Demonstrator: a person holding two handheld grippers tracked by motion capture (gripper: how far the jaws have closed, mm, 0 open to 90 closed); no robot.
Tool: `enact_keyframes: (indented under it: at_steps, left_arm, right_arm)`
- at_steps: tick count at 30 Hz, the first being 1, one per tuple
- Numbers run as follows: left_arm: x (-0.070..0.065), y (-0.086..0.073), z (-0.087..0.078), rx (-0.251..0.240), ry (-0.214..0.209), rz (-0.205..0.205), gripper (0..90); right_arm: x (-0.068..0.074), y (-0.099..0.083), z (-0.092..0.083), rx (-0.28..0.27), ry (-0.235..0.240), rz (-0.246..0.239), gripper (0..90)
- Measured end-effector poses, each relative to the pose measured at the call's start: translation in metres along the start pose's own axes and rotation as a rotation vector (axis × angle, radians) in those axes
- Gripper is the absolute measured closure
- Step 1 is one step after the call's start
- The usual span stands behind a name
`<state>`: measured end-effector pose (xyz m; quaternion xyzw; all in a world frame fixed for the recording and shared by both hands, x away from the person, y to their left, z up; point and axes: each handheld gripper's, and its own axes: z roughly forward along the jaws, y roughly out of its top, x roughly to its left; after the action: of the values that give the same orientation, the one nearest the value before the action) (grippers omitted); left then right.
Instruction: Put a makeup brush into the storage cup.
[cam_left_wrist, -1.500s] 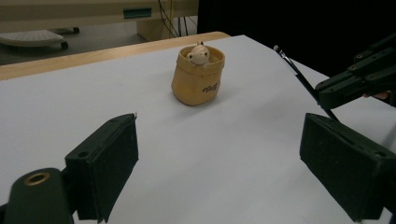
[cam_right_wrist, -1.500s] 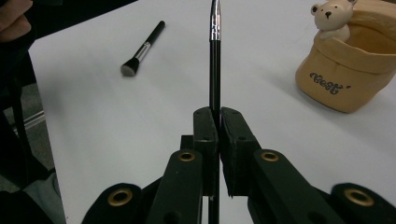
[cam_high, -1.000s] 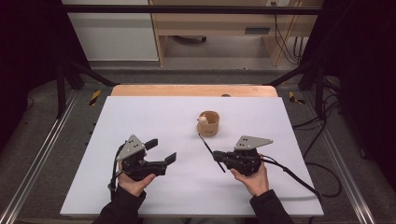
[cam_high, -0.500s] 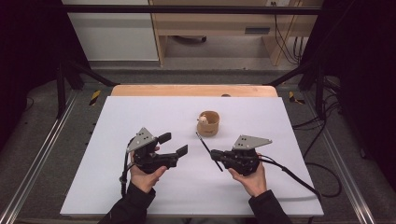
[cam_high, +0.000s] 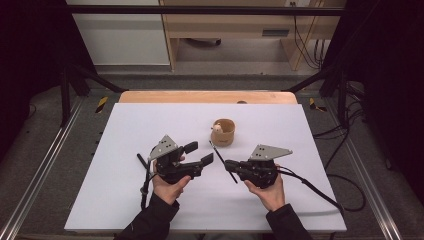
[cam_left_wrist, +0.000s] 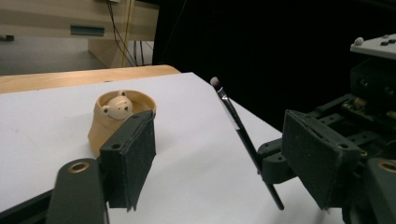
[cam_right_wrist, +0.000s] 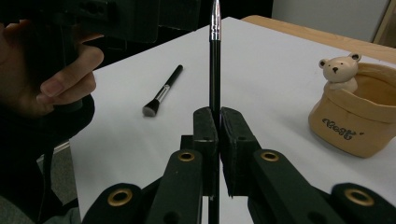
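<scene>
White table (cam_high: 125, 200), dark room; two brushes, one bear pot (cam_high: 223, 131) at 12 o'clock; right gripper (cam_high: 231, 165) clamps thin brush (cam_high: 222, 161), left gripper (cam_high: 198, 154) jaws apart, closing on nothing

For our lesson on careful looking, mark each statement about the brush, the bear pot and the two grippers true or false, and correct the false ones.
1. The right gripper is shut on a thin brush. True.
2. The bear pot lies tipped on its side. False: it stands upright on the white table.
3. The left gripper holds the thin brush. False: its jaws, which have just been closing, stand apart and hold nothing.
4. A second brush lies flat on the table. True.
</scene>
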<state>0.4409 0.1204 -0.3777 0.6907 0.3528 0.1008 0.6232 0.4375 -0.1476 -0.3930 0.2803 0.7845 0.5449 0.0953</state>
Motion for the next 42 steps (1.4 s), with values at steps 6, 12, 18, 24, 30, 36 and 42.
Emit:
enact_keyframes:
  at_steps: [6, 12, 18, 24, 30, 36, 42]
  left_arm:
    - [-0.002, -0.002, 0.007, 0.000, -0.011, -0.022, 30.6]
    - [-0.004, -0.005, 0.014, -0.011, -0.028, -0.055, 38.3]
    - [-0.005, -0.007, 0.016, -0.027, -0.041, -0.082, 47.6]
    - [-0.005, -0.009, 0.018, -0.023, -0.050, -0.101, 54.7]
    - [-0.005, -0.011, 0.021, -0.021, -0.053, -0.115, 63.2]
    - [-0.007, -0.012, 0.021, -0.032, -0.065, -0.129, 72.3]
    - [-0.007, -0.013, 0.021, -0.041, -0.070, -0.139, 78.7]
  right_arm:
    - [0.001, 0.000, 0.000, -0.008, -0.003, -0.002, 85.4]
    - [0.002, 0.000, 0.001, -0.024, 0.000, 0.000, 85.4]
    - [0.002, 0.000, 0.000, -0.034, 0.004, -0.002, 85.4]
    - [0.002, 0.000, 0.001, -0.031, 0.008, -0.002, 85.4]
    - [0.003, 0.000, 0.001, -0.035, 0.011, -0.001, 85.4]
    - [0.003, -0.001, 0.001, -0.036, 0.014, -0.005, 85.4]
    - [0.004, 0.000, 0.001, -0.035, 0.018, -0.007, 85.4]
